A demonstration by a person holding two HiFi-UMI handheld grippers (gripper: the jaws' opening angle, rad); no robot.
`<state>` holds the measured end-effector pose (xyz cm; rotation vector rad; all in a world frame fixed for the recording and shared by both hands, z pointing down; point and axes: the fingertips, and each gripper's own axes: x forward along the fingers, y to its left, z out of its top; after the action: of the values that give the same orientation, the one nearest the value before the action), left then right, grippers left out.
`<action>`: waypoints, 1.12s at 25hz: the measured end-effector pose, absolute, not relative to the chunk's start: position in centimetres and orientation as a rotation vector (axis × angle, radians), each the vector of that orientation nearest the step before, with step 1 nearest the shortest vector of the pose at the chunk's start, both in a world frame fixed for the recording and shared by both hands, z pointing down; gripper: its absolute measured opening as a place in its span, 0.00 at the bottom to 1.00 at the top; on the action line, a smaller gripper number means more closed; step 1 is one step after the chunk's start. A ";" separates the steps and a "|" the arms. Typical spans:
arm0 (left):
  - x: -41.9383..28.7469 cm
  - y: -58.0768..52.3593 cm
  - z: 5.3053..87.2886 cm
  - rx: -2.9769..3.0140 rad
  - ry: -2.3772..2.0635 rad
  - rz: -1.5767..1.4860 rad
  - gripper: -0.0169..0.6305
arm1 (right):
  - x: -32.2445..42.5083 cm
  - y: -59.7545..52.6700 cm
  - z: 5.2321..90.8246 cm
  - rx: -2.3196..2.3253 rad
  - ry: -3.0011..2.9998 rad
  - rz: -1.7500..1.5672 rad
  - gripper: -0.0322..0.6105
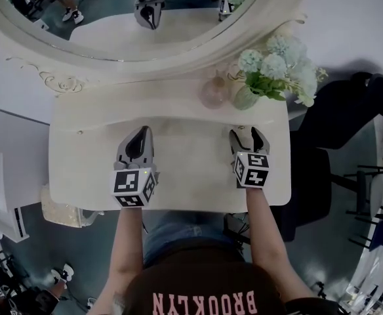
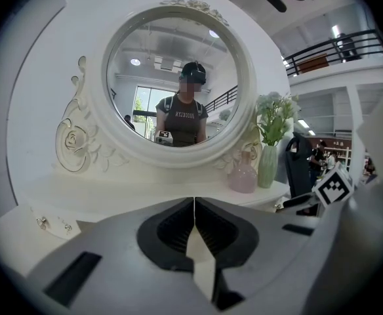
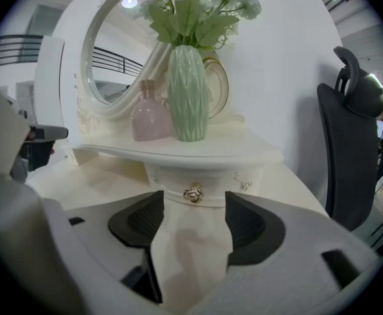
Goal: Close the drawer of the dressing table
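Observation:
The white dressing table lies below me, and both grippers hover over its top. In the right gripper view a small drawer front with a gold knob sits just under the raised shelf, and it looks pushed in beneath the shelf's edge. My right gripper faces that knob from a short way off; its jaws stand wide apart and hold nothing. In the head view the right gripper is on the table's right. My left gripper hangs over the left part, its jaws pressed together on nothing.
An oval mirror stands at the back. A pink bottle and a green vase of flowers stand on the shelf at the back right. A black chair stands to the right of the table.

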<state>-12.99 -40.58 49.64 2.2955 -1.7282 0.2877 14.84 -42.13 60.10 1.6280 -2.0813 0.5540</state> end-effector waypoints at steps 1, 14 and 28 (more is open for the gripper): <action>-12.9 -40.3 49.6 2.297 -1.729 0.288 0.03 | 14.9 -41.9 59.9 1.629 -2.088 0.546 0.47; -10.2 -32.6 46.1 2.319 -1.788 0.250 0.03 | 15.2 -35.5 52.4 1.611 -2.262 0.327 0.18; -8.3 -25.9 40.5 2.346 -1.893 0.121 0.03 | 15.5 -28.1 44.1 1.536 -2.451 0.132 0.05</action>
<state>-8.33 -25.90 40.47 2.3459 -1.8934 0.1212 15.45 -28.12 44.07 1.5357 -2.4509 0.1318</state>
